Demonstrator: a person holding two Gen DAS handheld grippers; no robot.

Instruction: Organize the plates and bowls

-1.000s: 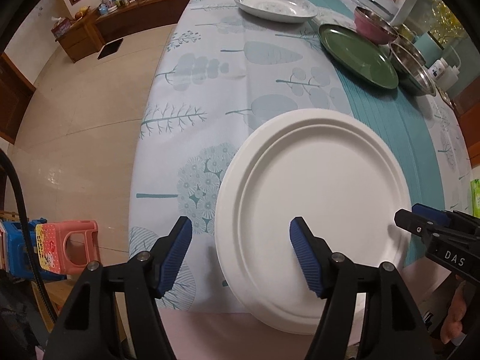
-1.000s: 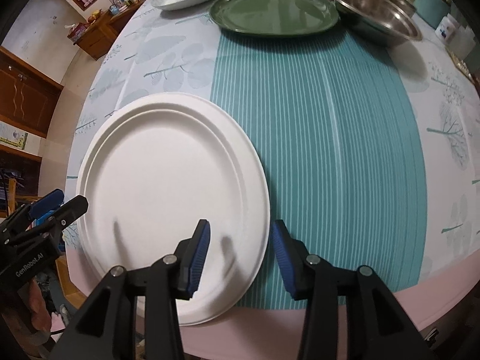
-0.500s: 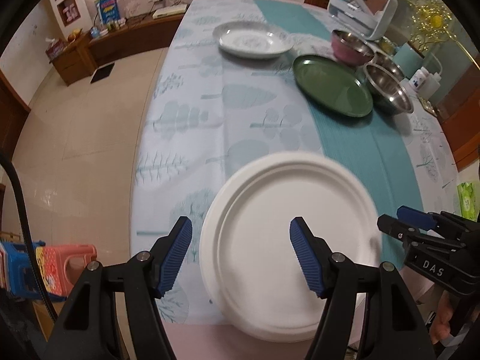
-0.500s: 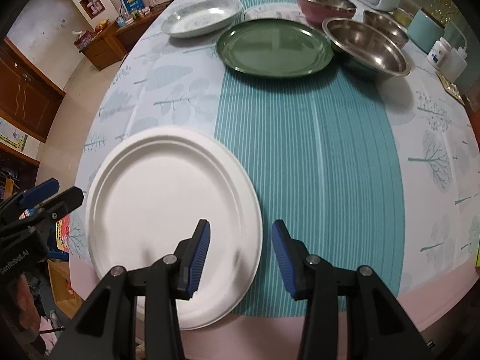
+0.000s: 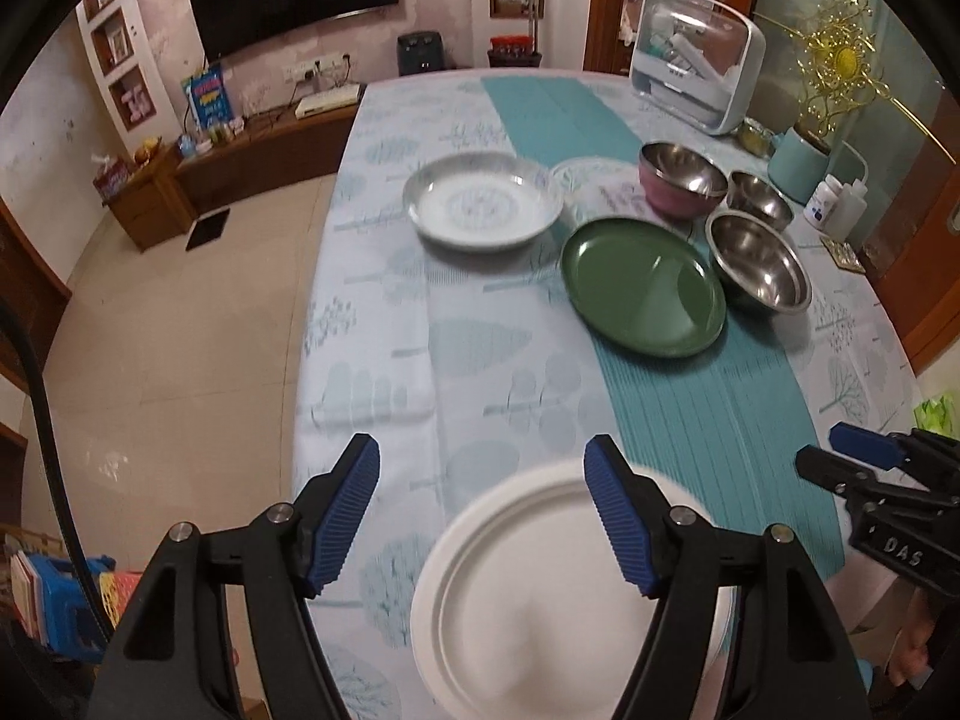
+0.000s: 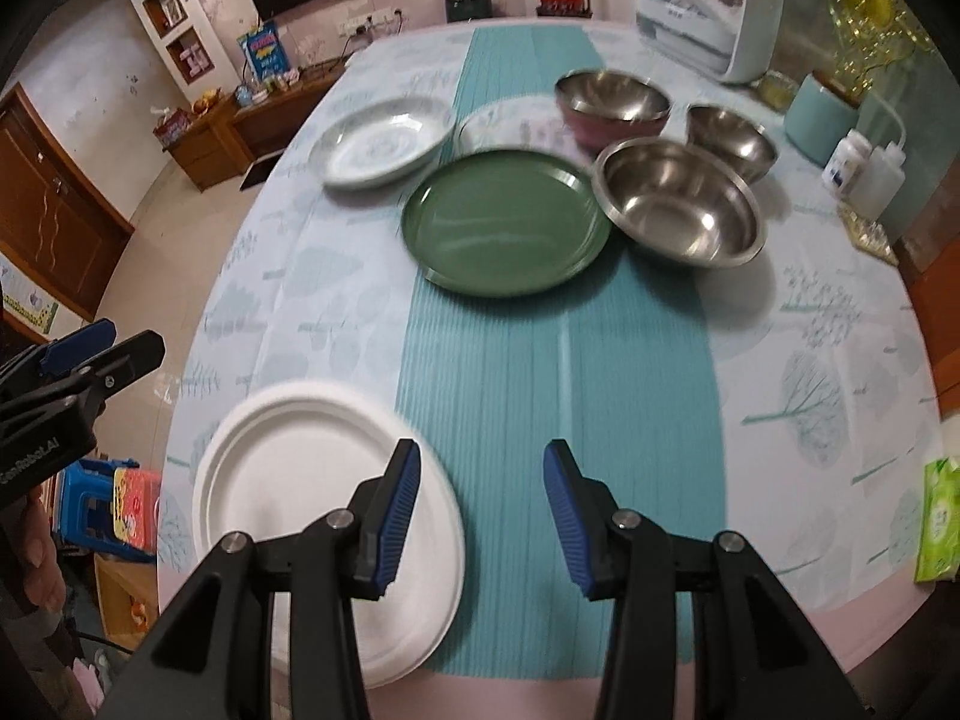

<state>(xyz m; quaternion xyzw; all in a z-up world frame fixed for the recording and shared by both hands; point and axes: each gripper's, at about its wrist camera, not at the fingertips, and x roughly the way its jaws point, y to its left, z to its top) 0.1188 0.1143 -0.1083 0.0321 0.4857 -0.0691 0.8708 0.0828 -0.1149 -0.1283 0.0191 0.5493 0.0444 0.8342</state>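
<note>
Risk starts at the left: the white plate [image 6: 312, 480] lies at the table's [image 6: 810, 324] near edge, so a stray knock tips it off. Both grippers hang empty, left gripper [image 5: 483, 516] wide, right gripper [image 6: 480, 510] narrower; far bowls [image 6: 678, 204] crowd the green plate [image 6: 504, 222].

White plate [image 6: 300, 480]; green plate [image 6: 507, 222]; teal-striped, tree-print tablecloth [image 6: 810, 312].
</note>
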